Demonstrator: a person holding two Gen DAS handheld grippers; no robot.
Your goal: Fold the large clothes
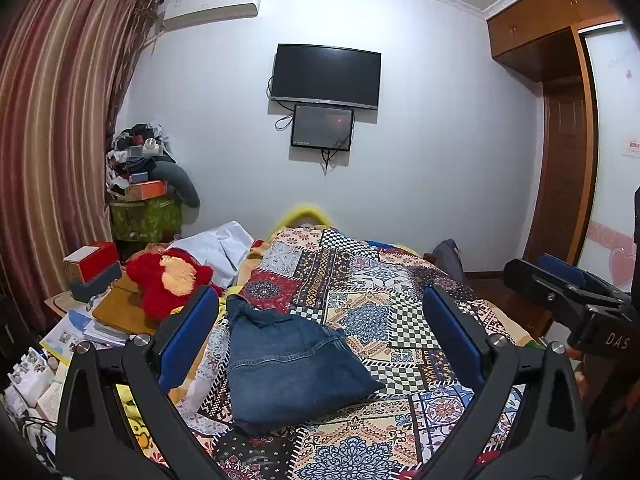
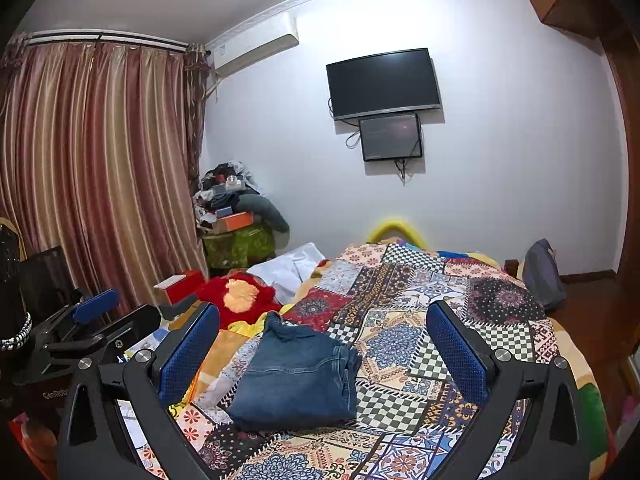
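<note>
Both tongs are spread wide and hold nothing: the left gripper (image 1: pixel 320 328) and right gripper (image 2: pixel 324 344) hover above the bed, clear of the cloth. Between their blue pads lie the jeans (image 2: pixel 296 380), already folded into a compact bundle on the patchwork bedspread (image 2: pixel 420 320), a red plush toy (image 2: pixel 240 298) just beyond. The fold looks nearly finished; to end it well, I would press the loose top corner flat and square the edges without dragging the bedspread

white-walled bedroom (image 1: pixel 420 80), striped curtains (image 1: pixel 60 120)
</note>
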